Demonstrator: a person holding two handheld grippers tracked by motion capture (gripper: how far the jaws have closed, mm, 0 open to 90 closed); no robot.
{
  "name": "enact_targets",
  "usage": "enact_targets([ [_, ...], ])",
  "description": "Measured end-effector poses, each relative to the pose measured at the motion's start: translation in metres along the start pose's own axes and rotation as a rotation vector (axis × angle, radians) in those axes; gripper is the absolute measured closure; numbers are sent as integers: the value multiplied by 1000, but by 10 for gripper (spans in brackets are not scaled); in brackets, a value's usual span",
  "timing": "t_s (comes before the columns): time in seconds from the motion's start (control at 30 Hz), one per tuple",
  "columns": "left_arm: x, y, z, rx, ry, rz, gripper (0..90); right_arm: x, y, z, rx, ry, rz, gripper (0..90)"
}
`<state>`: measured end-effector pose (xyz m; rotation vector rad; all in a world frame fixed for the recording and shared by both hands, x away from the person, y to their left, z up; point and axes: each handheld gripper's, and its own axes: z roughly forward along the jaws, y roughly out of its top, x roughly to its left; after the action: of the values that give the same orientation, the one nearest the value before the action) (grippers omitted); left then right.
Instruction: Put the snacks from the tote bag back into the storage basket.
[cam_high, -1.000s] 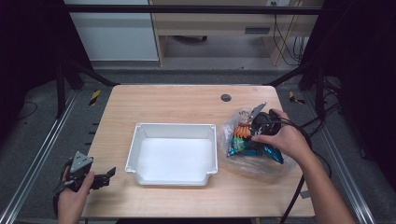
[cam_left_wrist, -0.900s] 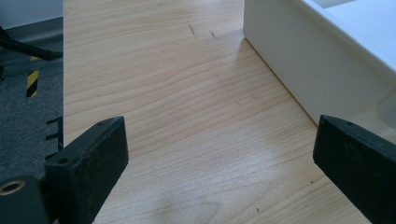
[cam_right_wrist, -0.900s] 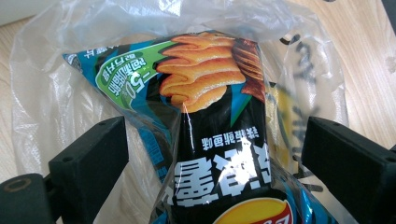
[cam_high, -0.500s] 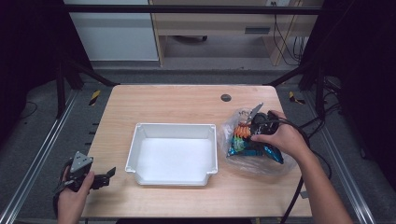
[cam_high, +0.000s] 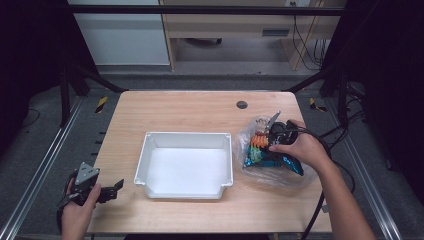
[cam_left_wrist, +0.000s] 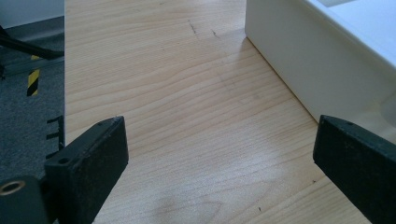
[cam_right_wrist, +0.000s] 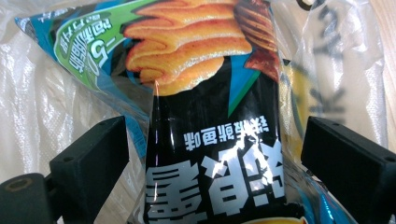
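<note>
Snack packet (cam_right_wrist: 215, 140) is sitting between the right tool's (cam_right_wrist: 212, 154) wide-open jaws, ungripped; closing comes next. Left tool (cam_left_wrist: 219, 154) is idling open, empty.

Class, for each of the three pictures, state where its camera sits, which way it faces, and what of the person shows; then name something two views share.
High view: above the person's side, facing forward and down on the light wooden table; both forearms, left gripper, right gripper.
Left gripper view: on the left gripper, facing tabletop and white plastic tray; own open jaws.
Right gripper view: facing the black snack packet in a clear plastic bag; own open jaws.
Shared: tray, high and left.
</note>
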<state>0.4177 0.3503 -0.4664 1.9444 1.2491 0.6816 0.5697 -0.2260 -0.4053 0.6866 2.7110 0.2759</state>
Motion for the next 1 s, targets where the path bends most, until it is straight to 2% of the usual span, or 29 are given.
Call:
enact_targets([
  [0.2, 0, 0, 0, 0, -1, 2, 30, -1, 0, 3, 3, 1, 11, 85],
  [0.4, 1, 0, 0, 0, -1, 3, 30, -3, 1, 7, 6, 7, -9, 83],
  [0.53, 0, 0, 0, 1, 0, 2, 30, -2, 1, 11, 14, 14, 3, 83],
  [0.63, 0, 0, 0, 0, 1, 0, 30, -2, 1, 14, 19, 14, -12, 82],
  [1.0, 0, 0, 0, 2, 0, 0, 30, -4, -1, 20, 33, 24, 7, 80],
])
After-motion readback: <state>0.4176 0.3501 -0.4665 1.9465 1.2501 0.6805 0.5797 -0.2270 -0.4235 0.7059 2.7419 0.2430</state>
